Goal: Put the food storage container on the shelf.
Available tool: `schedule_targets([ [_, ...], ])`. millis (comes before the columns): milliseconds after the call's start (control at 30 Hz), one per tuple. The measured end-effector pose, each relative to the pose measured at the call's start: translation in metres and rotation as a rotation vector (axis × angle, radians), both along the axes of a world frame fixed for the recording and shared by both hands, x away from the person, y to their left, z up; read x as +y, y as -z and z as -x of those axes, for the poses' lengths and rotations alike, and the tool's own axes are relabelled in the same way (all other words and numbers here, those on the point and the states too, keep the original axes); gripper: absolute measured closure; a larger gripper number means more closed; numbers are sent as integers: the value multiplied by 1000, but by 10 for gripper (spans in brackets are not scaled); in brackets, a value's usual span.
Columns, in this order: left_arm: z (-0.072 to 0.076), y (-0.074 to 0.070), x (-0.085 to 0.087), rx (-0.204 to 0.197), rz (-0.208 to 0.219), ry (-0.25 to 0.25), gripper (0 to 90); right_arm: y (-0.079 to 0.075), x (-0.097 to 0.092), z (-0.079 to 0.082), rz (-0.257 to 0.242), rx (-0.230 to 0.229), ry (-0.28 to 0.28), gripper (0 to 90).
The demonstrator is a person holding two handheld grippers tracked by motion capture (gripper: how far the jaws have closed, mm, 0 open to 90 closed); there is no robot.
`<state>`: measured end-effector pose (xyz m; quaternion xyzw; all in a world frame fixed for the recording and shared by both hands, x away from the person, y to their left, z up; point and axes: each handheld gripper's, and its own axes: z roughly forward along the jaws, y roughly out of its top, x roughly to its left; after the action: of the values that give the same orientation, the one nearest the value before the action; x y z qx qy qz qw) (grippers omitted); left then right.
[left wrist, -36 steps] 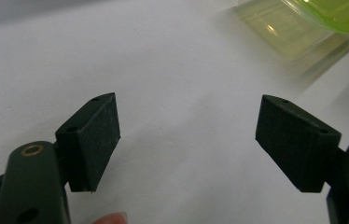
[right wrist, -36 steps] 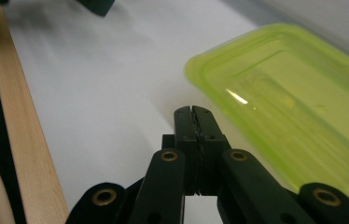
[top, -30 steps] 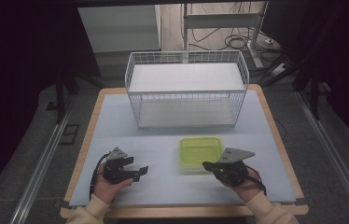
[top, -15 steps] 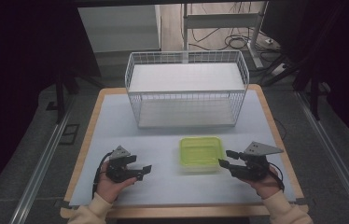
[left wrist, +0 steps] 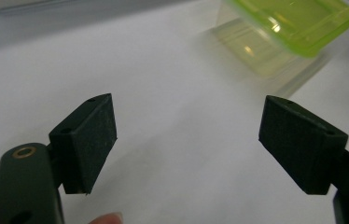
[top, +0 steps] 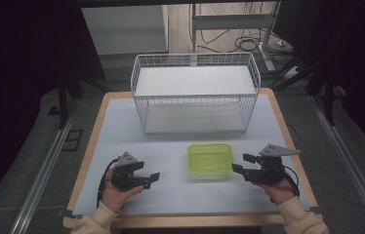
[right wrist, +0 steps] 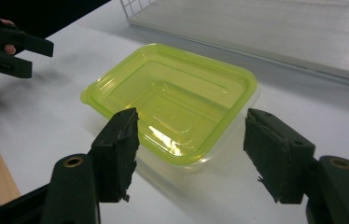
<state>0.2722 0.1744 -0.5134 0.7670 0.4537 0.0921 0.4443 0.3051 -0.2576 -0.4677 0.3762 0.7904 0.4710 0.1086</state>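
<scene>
Green lidded container [top: 210, 161] sits on table [top: 122, 126], 6 o'clock of wire basket [top: 195, 92]. Right gripper [top: 241, 164] at its 3 o'clock, fingers [right wrist: 116, 154] spread wide, empty, just short of it. Left gripper [top: 150, 179] at 8 o'clock, well apart, wide open, empty.

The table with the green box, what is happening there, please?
A person sits at the table with a gripper in each hand. Both the left gripper and the right gripper are open and hold nothing. A green box rests on the table between them, nearer to the right gripper, whose jaws point at it. A white wire basket stands behind it.
</scene>
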Motion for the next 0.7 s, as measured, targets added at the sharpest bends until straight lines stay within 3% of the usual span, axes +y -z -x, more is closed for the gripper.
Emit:
schedule_targets([
  [200,-11,-5,-16,34,58,42,181,-1,-8,-7,-29,44,23,368],
  [467,-21,-12,-29,73,140,84,203,2,-8,-11,-24,52,34,370],
  [700,-40,-14,-49,138,211,109,229,2,-8,-11,-27,51,36,383],
])
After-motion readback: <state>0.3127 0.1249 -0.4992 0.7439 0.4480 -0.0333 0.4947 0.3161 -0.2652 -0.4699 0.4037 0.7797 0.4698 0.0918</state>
